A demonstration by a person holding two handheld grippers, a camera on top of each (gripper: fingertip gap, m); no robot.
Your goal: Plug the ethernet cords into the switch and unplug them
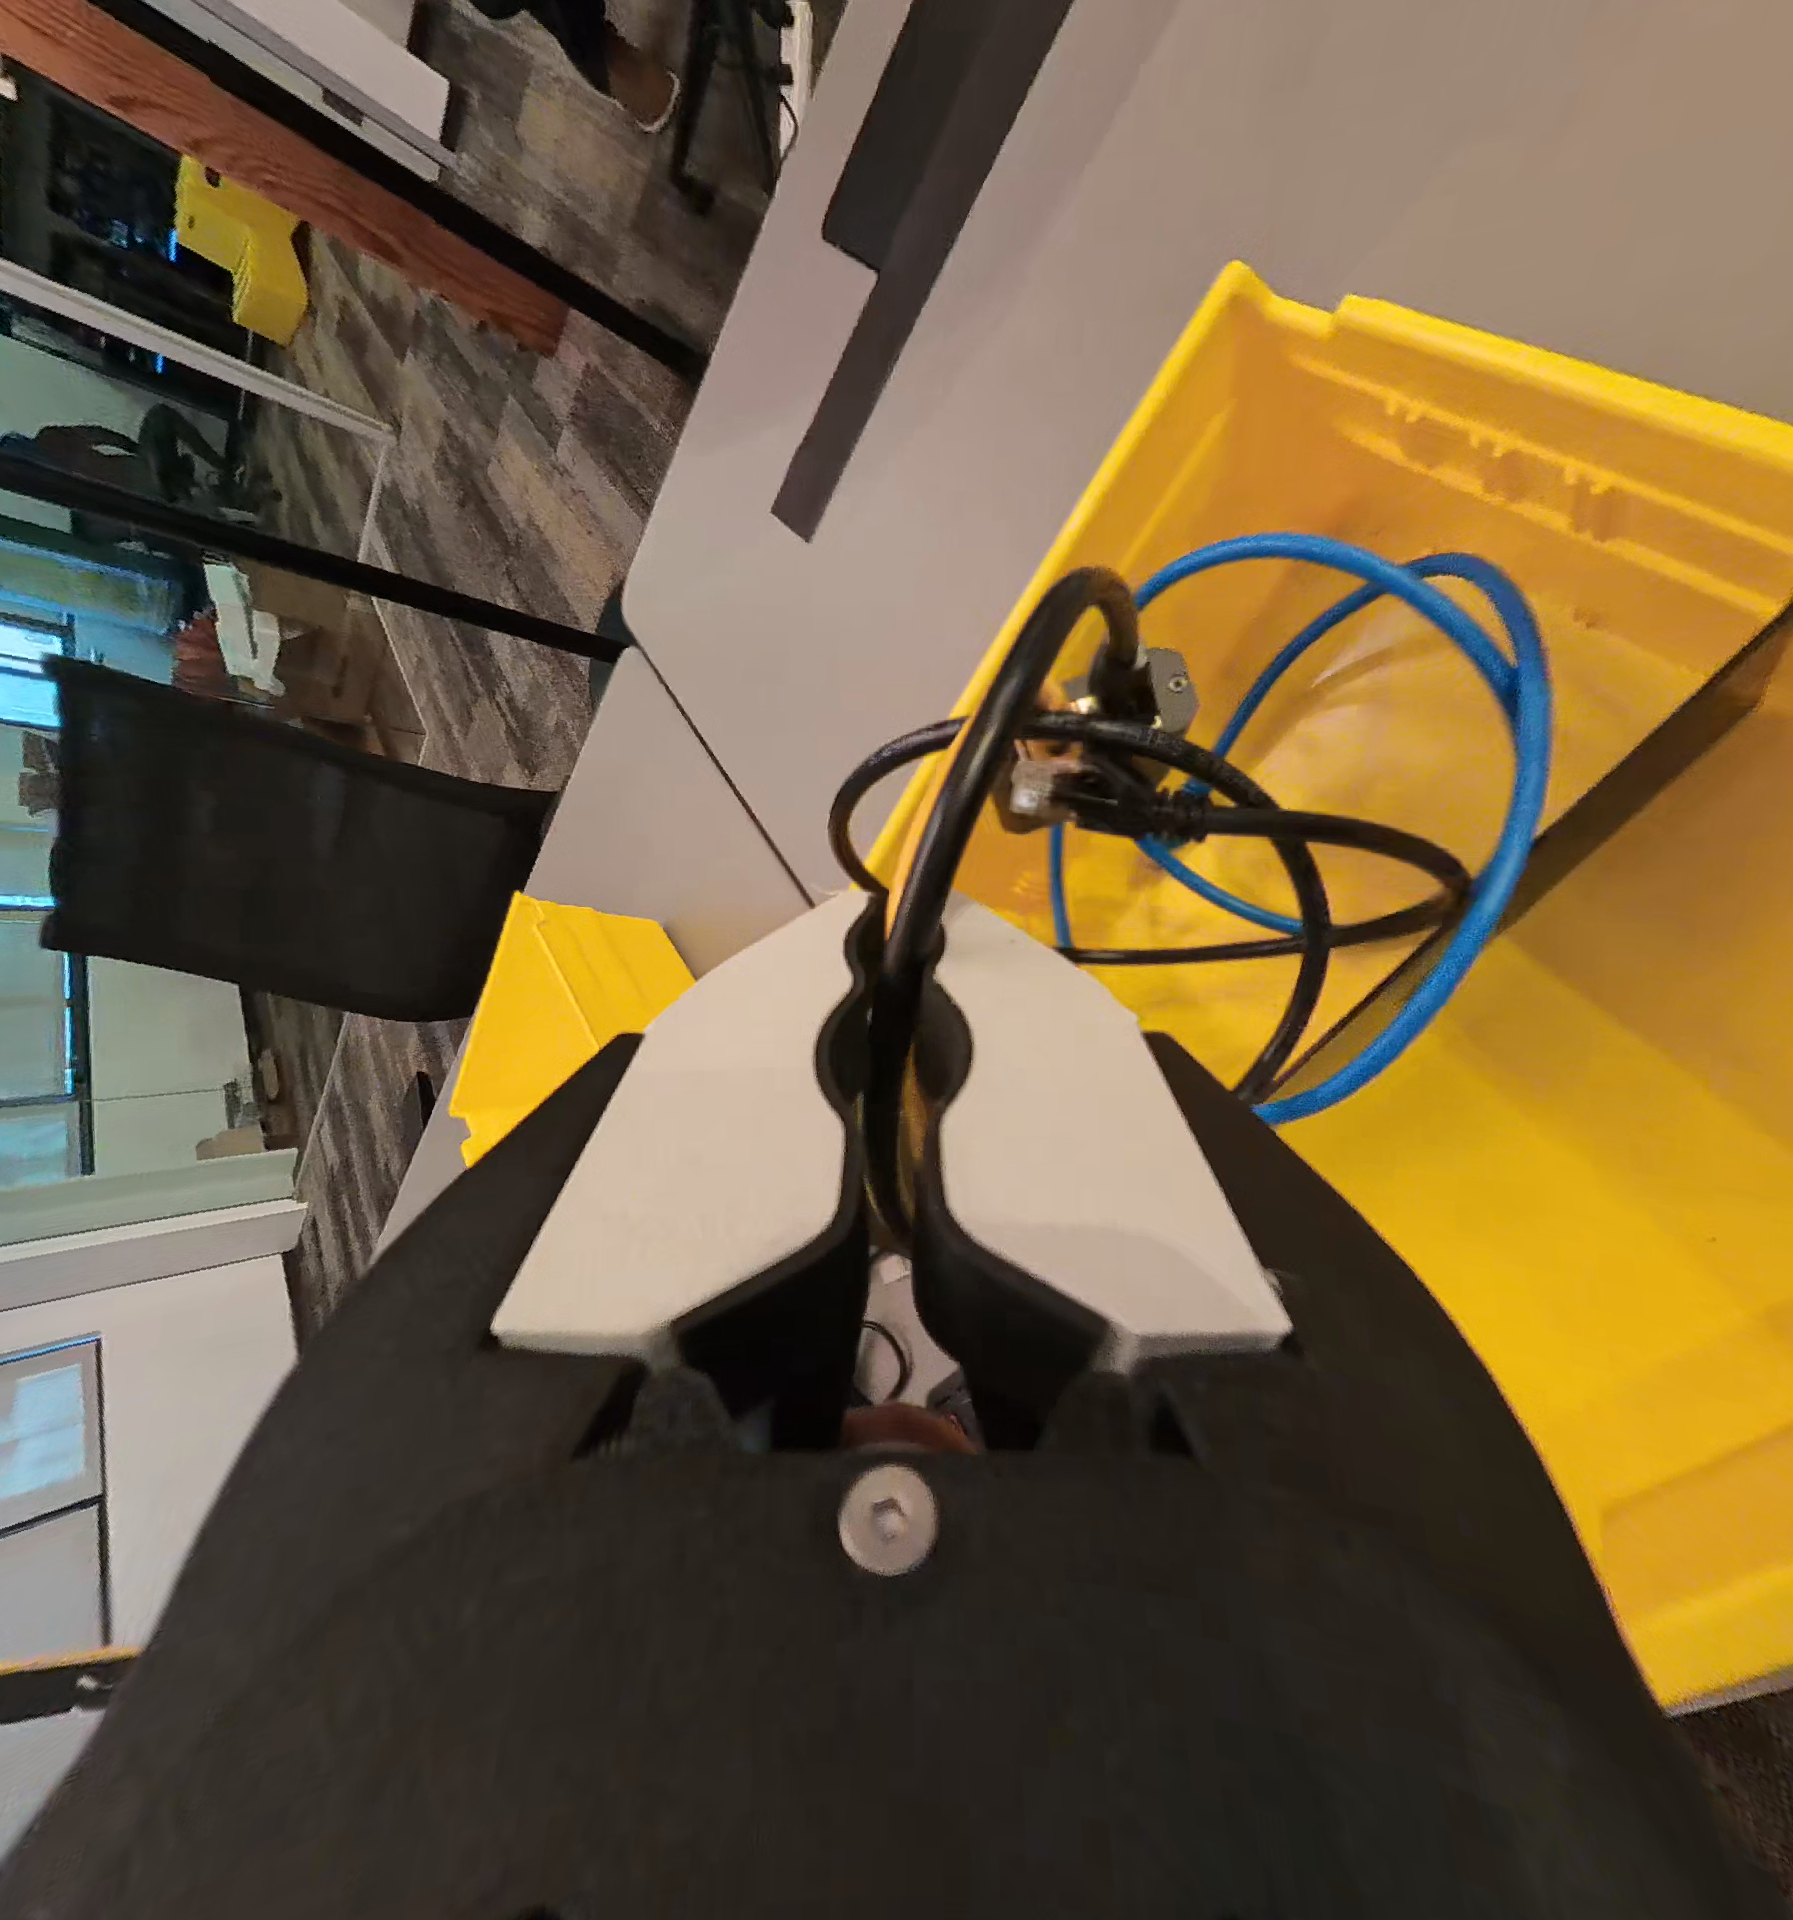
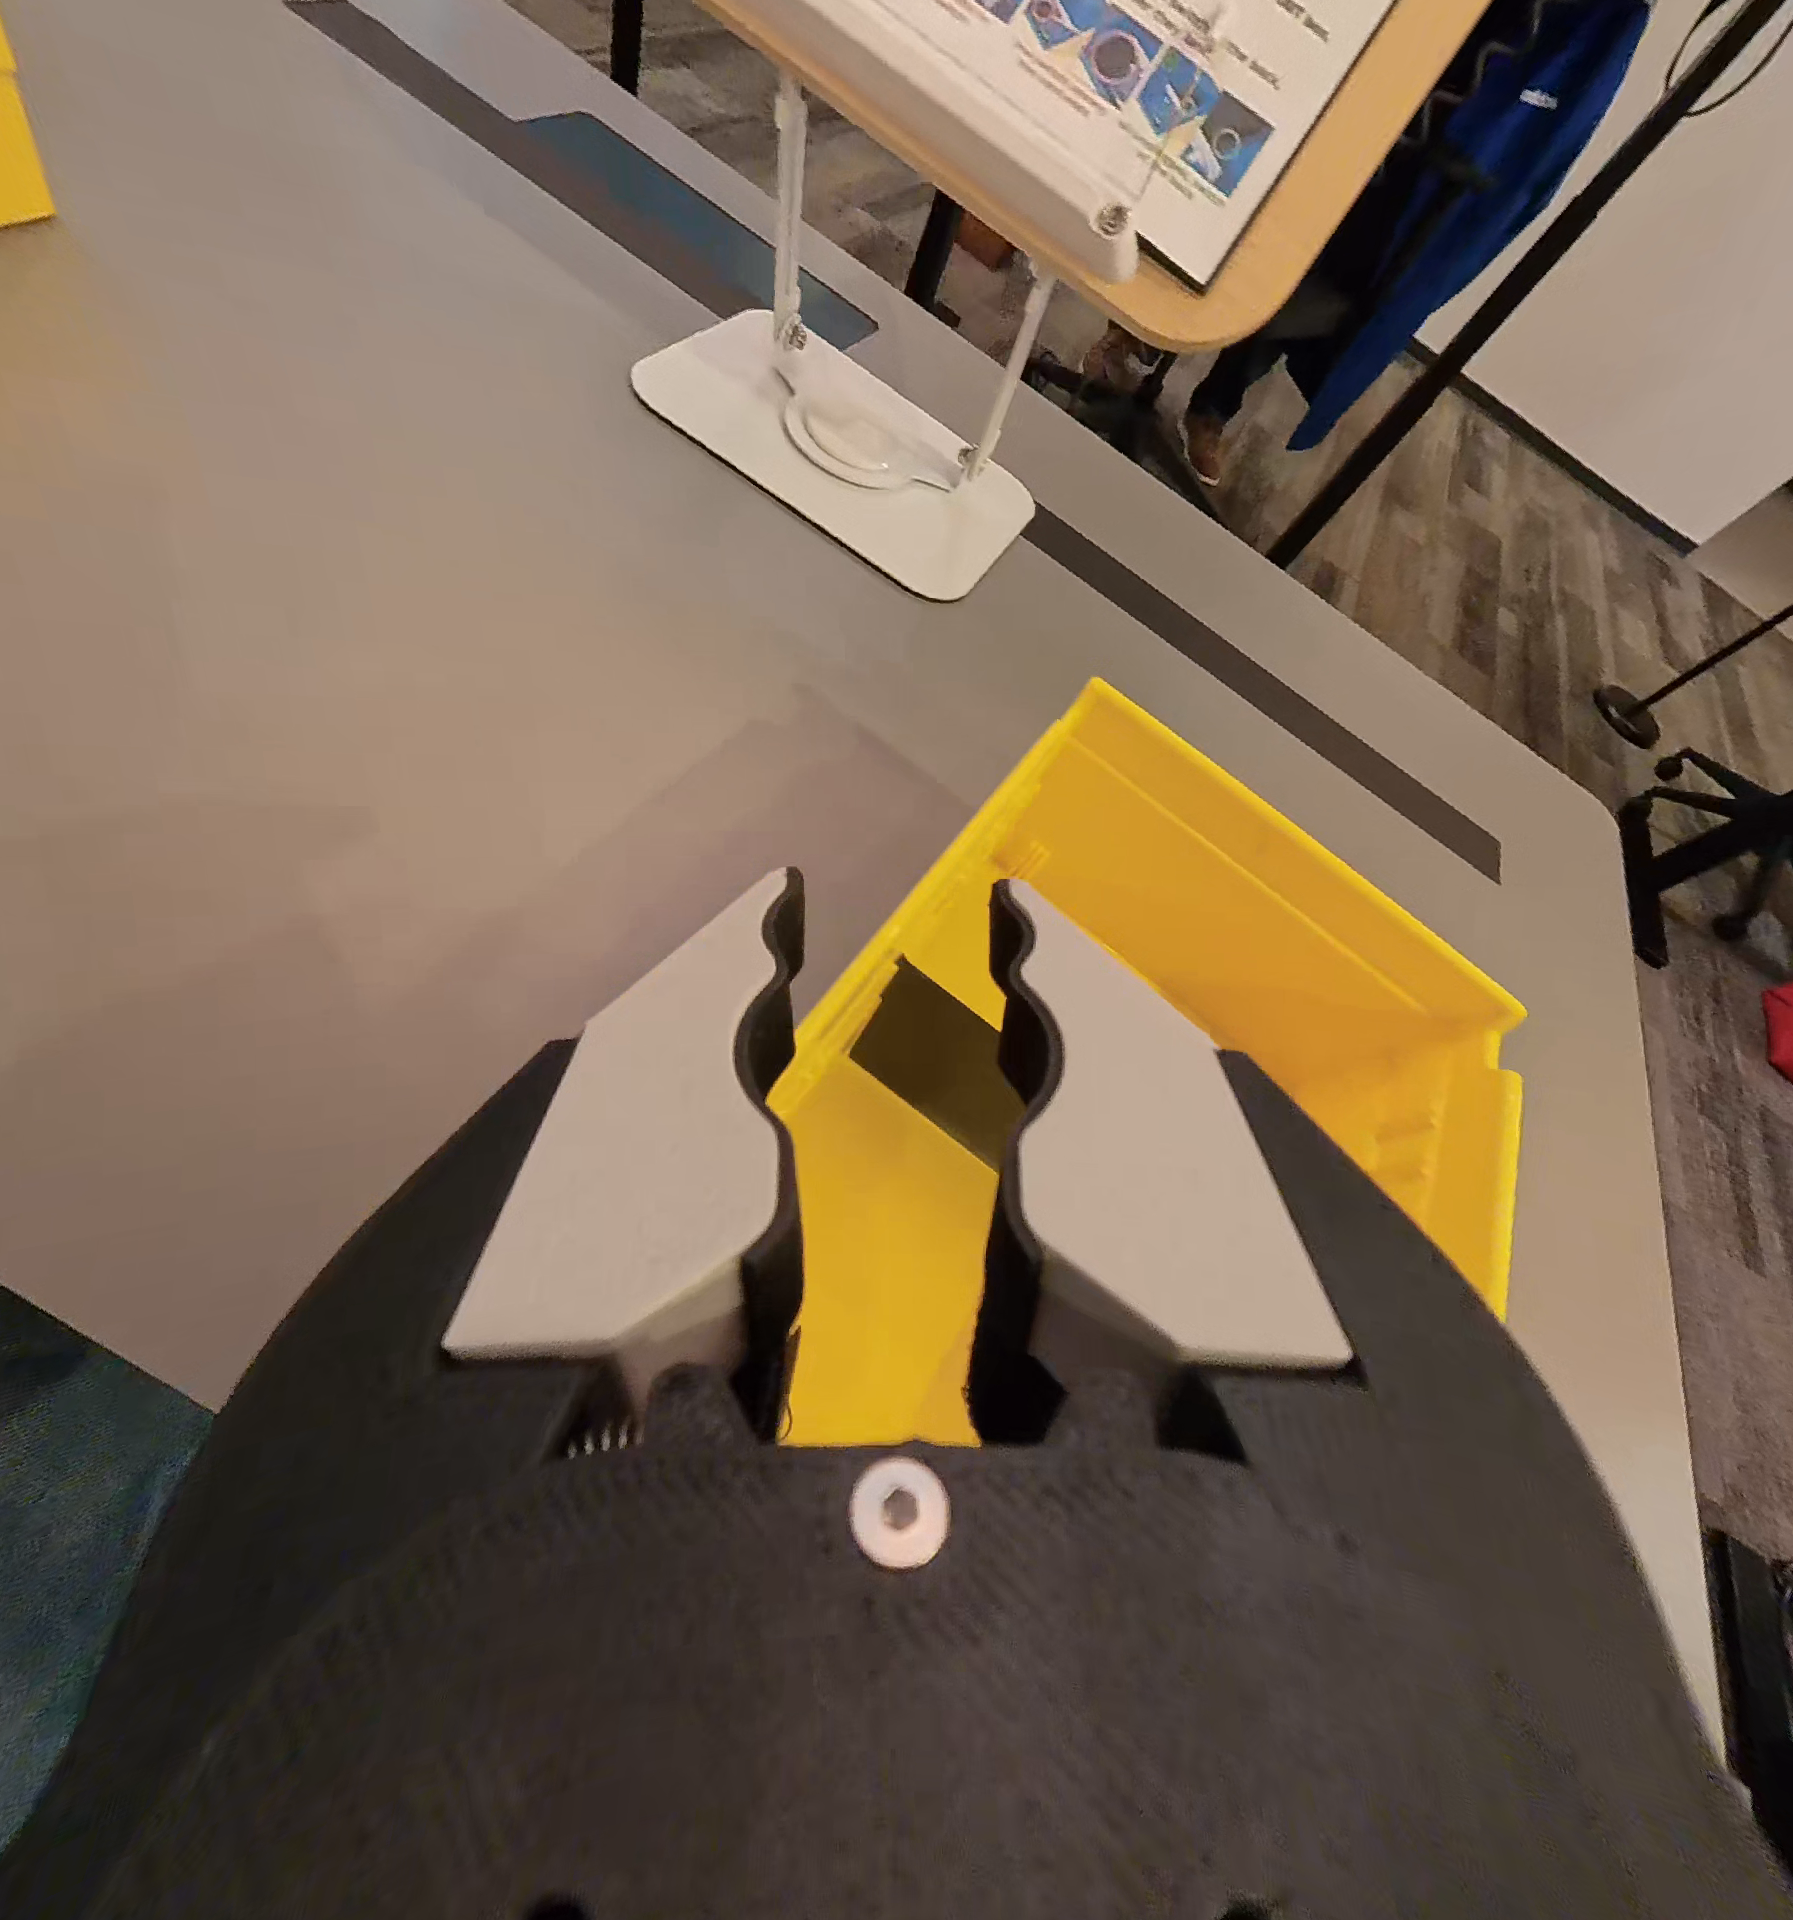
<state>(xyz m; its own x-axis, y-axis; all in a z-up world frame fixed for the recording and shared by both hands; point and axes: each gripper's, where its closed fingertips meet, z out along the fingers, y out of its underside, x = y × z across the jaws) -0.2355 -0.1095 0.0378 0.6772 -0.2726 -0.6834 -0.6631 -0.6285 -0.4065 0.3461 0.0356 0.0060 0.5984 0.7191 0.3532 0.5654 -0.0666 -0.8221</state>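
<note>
In the left wrist view my left gripper (image 1: 897,925) is shut on a black ethernet cord (image 1: 933,831), held above a large yellow bin (image 1: 1650,1195). The cord loops forward, and its clear plug (image 1: 1032,795) and a second black connector (image 1: 1131,675) hang over the bin. A blue ethernet cord (image 1: 1515,727) is coiled in the bin, tangled with the black loops. In the right wrist view my right gripper (image 2: 897,894) is open and empty above a smaller yellow bin (image 2: 1235,935). No switch is in view.
A black divider (image 1: 1650,748) stands in the large bin, another (image 2: 933,1049) in the small bin. A white stand (image 2: 840,457) with a tilted board sits on the grey table (image 2: 352,623). Another yellow bin (image 1: 559,997) lies left. The table edge is at right. Some 60 centimetres of space lies between my two pairs of fingers.
</note>
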